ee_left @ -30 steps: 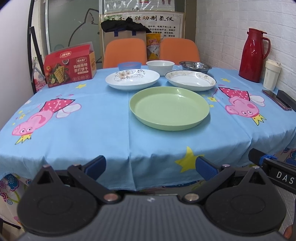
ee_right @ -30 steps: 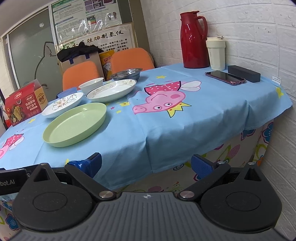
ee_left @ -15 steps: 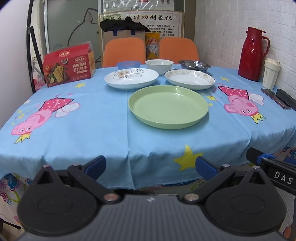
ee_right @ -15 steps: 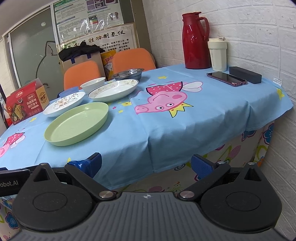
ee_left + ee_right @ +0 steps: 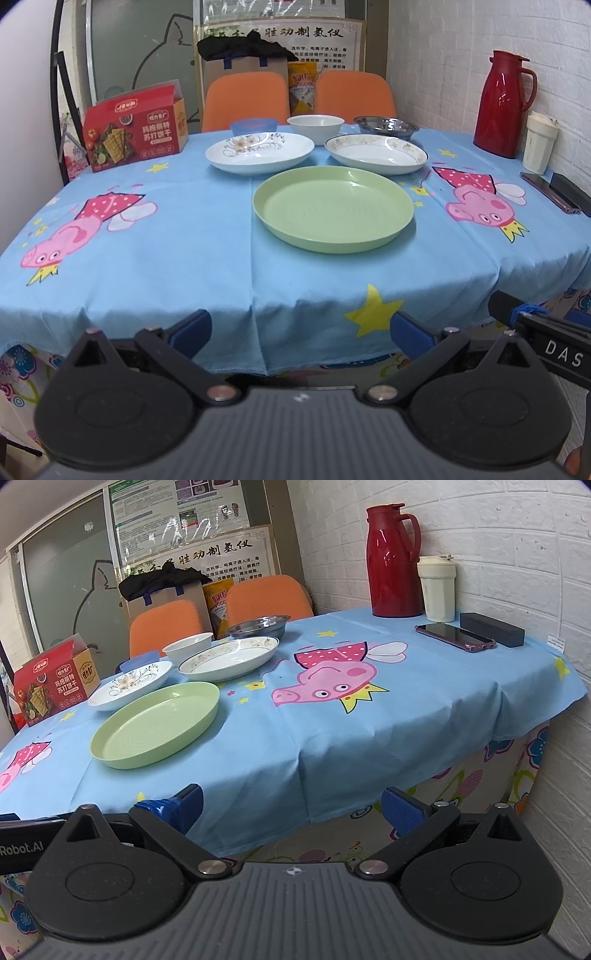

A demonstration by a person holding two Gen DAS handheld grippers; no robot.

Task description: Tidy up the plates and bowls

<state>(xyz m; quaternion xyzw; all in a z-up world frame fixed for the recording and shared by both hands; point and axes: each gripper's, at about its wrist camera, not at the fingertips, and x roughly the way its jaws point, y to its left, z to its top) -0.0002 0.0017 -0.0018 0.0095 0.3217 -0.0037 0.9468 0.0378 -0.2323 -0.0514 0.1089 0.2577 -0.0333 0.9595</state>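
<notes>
Left wrist view showed the task not yet begun, by the look of it: every dish lay separately on the blue tablecloth (image 5: 177,258), none stacked. The green plate (image 5: 332,208) sat nearest the front edge. Behind it to the left was the floral white plate (image 5: 259,152), and to the right the gold-rimmed plate (image 5: 376,158). Further back stood the white bowl (image 5: 315,124), a small blue bowl (image 5: 253,126) partly hidden behind the floral plate, and a steel bowl (image 5: 385,124). All plates and bowls whose insides showed looked empty; the blue bowl's inside could not be seen.

The left gripper (image 5: 300,330) hung short of the table edge, its blue-tipped fingers spread wide and gripping nothing. The right gripper (image 5: 291,805) was likewise off the table edge, fingers wide apart and empty.

Everything appeared left to do: gathering the three plates into one pile and the bowls into another. A red thermos (image 5: 393,559), cream cup (image 5: 436,589), phone (image 5: 455,636) and cracker box (image 5: 133,127) stood well apart from the dishes.
</notes>
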